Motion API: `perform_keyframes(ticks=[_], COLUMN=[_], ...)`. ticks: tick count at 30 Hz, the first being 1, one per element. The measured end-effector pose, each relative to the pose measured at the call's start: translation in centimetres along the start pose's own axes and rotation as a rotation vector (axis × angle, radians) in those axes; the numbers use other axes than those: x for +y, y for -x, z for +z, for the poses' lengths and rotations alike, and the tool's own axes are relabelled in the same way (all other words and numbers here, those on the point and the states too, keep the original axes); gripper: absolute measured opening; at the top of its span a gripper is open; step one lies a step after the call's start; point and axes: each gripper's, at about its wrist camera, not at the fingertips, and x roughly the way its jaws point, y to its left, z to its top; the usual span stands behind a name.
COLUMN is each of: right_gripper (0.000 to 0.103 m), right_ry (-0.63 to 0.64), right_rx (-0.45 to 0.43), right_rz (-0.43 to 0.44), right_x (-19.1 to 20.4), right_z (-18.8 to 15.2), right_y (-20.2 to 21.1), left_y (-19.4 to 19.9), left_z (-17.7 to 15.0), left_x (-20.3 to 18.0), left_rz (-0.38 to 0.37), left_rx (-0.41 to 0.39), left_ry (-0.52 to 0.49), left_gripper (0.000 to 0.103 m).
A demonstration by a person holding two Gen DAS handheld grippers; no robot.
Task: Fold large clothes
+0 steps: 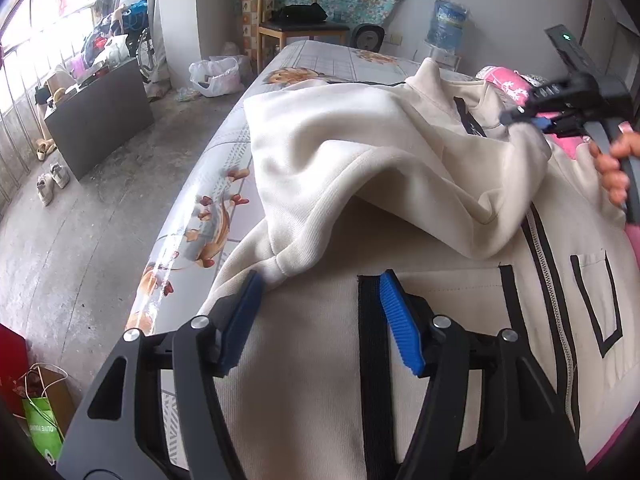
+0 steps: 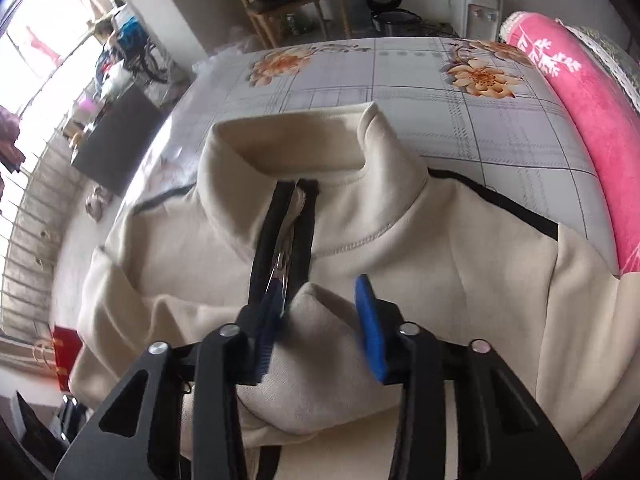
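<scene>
While zipped, cream jacket (image 2: 400,240) lies sleeve-folded on bed (image 2: 420,80).

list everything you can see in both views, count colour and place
jacket: one, cream with black trim, spread on the bed, zipper up the front
sleeve: one, cream, folded across the jacket's front
bed sheet: one, grey check with orange flowers, under the jacket
pink blanket: one, along the bed's far right side
wooden chair: one, beyond the bed, black item on the seat
water bottle: one, blue, by the wall
plastic bag: one, white, on the floor
shoes: one pair, pale, on the floor
left gripper: black, blue pads, open over the jacket
right gripper: black, blue pads, open around a sleeve fold
</scene>
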Motion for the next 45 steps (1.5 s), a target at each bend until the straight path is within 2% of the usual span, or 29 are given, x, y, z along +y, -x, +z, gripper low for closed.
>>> perform_keyframes(ticks=[2,6,9,11,12,13,16,20,23,24,25,26,28,31,33,37,39,42,44,45], right_gripper=[0.025,0.025,0.025,0.026,0.031,0.04,0.056,0.056,0.056,0.05,0.034,0.028,0.006,0.003,0.003,0.003,0.003,0.004,0.009,0.024], right_ry=[0.058,0.106,0.059,-0.019,-0.074,-0.124,-0.235,-0.268,-0.241,-0.221,-0.178,-0.139,-0.093,-0.024,0.003,0.013,0.008,-0.037,-0.092,-0.119], right_rx=[-0.018,-0.017,0.043,0.058,0.054,0.05,0.011,0.021,0.058,0.068,0.081,0.086,0.096,0.075,-0.002,-0.226,-0.268,-0.243,-0.151,-0.11], right_rz=[0.006,-0.005,-0.015,0.027,0.07,0.11,0.218,0.225,0.173,0.15,0.101,0.057,0.033,-0.001,-0.006,0.05,0.044,0.015,0.042,0.06], right_x=[0.2,-1.7,-4.7,-7.0,-8.2,-9.1,-10.9,-10.9,-10.1,-9.7,-9.0,-8.3,-7.2,-5.6,-4.6,-3.6,-3.8,-5.4,-7.1,-7.7], right_z=[-2.2,-8.0,-11.4,-12.8,-12.9,-12.9,-11.9,-9.2,-7.6,-7.3,-7.0,-6.8,-6.8,-6.4,-5.6,-3.9,-3.7,-4.0,-4.5,-4.8], right_y=[1.9,5.9,7.0,7.8,8.3,8.6,9.1,6.8,4.2,3.7,2.9,2.6,2.1,2.7,4.8,12.4,14.2,13.6,11.3,10.0], left_y=[0.0,0.0,0.0,0.2,0.4,0.7,1.6,1.8,0.8,0.5,0.3,0.2,0.1,-0.1,-0.2,-0.2,-0.2,-0.2,-0.2,-0.2], left_z=[0.0,0.1,0.2,0.3,0.3,0.5,0.8,1.2,1.2,1.2,1.1,1.0,0.9,0.8,0.8,0.8,0.8,0.7,0.7,0.7], left_x=[0.0,0.2,0.1,0.1,0.1,0.1,0.0,-0.1,0.2,0.3,0.4,0.5,0.8,1.2,1.4,1.4,1.4,1.4,1.4,1.4], left_rz=[-0.008,-0.022,-0.022,-0.016,-0.012,-0.006,0.023,0.076,0.107,0.116,0.124,0.134,0.137,0.138,0.14,0.14,0.139,0.133,0.132,0.133], left_rx=[0.003,0.004,0.006,0.003,-0.002,-0.011,-0.038,-0.047,-0.004,0.005,0.006,0.006,0.004,0.004,0.007,0.005,0.006,0.004,0.003,0.004], left_ry=[0.005,0.013,0.016,0.016,0.017,0.019,0.015,0.004,-0.001,-0.001,0.001,0.003,0.012,0.029,0.041,0.042,0.044,0.056,0.057,0.056], left_gripper=[0.065,0.067,0.067,0.067,0.067,0.067,0.067,0.066,0.055,0.053,0.051,0.049,0.047,0.044,0.043,0.042,0.042,0.042,0.042,0.042])
